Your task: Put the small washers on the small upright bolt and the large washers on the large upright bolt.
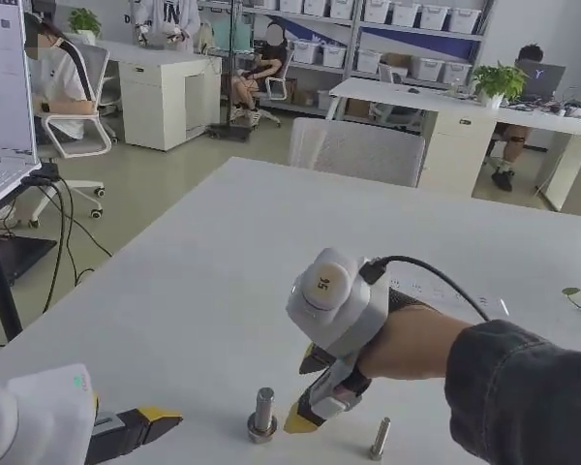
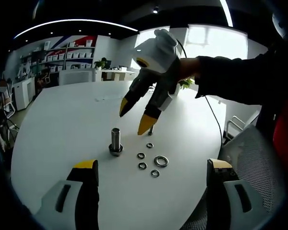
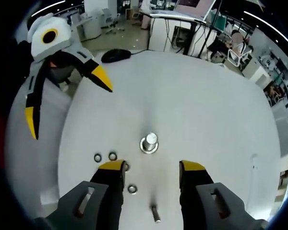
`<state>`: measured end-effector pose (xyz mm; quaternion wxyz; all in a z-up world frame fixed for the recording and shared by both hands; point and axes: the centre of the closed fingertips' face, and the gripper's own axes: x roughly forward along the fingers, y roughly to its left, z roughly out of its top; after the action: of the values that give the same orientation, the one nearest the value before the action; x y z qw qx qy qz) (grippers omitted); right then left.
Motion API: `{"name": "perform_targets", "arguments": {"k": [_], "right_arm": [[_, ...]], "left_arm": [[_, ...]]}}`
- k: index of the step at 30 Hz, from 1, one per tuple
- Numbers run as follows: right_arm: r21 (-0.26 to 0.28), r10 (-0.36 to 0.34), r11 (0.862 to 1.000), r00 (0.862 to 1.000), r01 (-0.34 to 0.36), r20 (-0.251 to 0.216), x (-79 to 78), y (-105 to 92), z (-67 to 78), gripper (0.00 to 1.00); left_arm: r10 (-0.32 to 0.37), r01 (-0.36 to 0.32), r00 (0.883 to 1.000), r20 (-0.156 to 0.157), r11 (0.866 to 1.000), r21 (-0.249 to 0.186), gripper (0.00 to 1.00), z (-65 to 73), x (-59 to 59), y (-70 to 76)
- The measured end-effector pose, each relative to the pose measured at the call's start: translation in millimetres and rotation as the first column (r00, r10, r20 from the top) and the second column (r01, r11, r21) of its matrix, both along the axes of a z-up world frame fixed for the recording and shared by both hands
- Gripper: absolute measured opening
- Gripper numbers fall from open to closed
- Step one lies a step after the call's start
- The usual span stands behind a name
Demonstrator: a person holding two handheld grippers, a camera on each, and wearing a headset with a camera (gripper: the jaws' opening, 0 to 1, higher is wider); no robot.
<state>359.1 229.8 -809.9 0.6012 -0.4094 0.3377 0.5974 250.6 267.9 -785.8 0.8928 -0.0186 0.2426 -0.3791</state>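
Small washers [image 2: 142, 166], four counted, and one large washer [image 2: 161, 161] lie loose on table [image 2: 62, 124], just beside large upright bolt [image 2: 115, 140]. Small upright bolt [image 1: 379, 439] near, shaft bare. Ring at large bolt's base: head or washer, cannot tell. Practically whole job looks ahead. Right gripper [image 2: 134, 118] hovers above bolts, jaws spread, empty. Left gripper [image 3: 67, 101] spread too, empty. Readable: "15" on right gripper's cap.

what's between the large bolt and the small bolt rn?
Head view: the right gripper, jaws open, hangs with its yellow lower tip between the large bolt and the small bolt. The rest of that stretch is bare table.
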Motion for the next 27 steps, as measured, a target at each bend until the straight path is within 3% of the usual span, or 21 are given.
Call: {"name": "perform_targets", "arguments": {"k": [15, 27], "right_arm": [[0.042, 0.003, 0.999, 0.999, -0.004, 0.035, -24.5, -16.3, 13.1, 0.47], [0.051, -0.016, 0.999, 1.000, 0.015, 0.015, -47.8, -34.0, 7.9, 0.47]], "left_arm": [[-0.006, 0.006, 1.000, 0.008, 1.000, 0.003, 0.94, 2.4, 0.1, -2.6], [-0.012, 0.012, 1.000, 0.014, 1.000, 0.007, 0.94, 4.1, -1.0, -5.4]]}}
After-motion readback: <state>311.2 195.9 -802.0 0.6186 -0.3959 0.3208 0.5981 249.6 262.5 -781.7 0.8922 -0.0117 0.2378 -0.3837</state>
